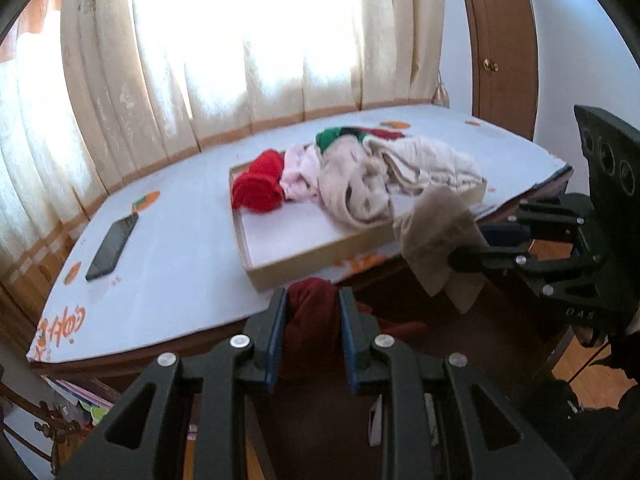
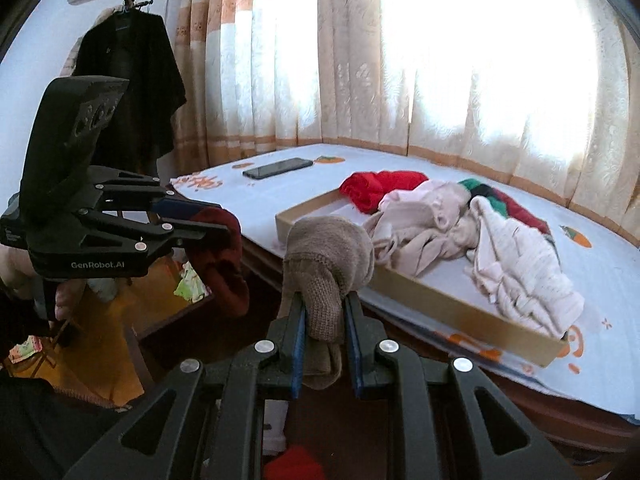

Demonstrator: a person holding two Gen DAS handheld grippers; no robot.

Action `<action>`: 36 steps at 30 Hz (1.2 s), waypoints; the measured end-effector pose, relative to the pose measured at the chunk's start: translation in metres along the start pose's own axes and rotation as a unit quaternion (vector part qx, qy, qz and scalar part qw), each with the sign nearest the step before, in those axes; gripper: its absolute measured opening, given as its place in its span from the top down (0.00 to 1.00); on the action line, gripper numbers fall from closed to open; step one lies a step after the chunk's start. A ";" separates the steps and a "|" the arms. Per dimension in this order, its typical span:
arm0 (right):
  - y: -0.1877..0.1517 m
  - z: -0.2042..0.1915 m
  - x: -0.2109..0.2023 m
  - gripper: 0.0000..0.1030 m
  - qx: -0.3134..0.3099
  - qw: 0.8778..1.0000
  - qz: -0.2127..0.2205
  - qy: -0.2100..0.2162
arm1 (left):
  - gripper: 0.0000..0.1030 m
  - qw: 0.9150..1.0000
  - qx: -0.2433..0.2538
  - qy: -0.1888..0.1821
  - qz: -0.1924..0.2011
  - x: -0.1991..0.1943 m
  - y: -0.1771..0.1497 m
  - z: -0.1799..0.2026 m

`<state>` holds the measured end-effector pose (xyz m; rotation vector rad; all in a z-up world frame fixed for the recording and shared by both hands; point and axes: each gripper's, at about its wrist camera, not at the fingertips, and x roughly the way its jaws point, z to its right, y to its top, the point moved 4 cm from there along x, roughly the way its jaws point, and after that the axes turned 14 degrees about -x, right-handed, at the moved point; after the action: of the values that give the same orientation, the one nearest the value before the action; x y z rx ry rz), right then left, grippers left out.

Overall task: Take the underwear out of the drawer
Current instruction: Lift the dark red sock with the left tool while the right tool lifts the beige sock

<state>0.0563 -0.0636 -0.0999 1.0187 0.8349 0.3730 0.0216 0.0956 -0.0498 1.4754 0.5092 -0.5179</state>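
Hand-held gripper (image 2: 324,316), brown garment (image 2: 326,268) hanging lengthwise

The near half of the drawer (image 1: 256,240) lies bare, garments (image 1: 360,176) heap its far half, and only a phone (image 1: 112,248) interrupts the open desk (image 1: 180,240).

Left gripper (image 1: 312,320) clamped on dark red garment (image 1: 310,320), just before the drawer (image 1: 280,258); right gripper (image 1: 456,260) pinching beige garment (image 1: 436,240) beside the drawer's right corner.
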 end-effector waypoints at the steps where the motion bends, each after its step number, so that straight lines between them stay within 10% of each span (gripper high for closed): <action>1: 0.002 0.002 -0.002 0.81 0.000 1.000 0.004 -0.003 | 0.78 1.000 0.000 0.000 0.006 -0.001 0.004 0.001; 36: 0.040 0.028 -0.036 0.81 0.008 0.993 0.103 -0.056 | 0.78 0.990 -0.033 -0.019 0.139 -0.037 0.058 0.020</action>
<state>0.0578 -0.0830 -0.0428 1.1345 0.6343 0.4796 0.0281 0.0779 0.0192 1.4428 0.2816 -0.3050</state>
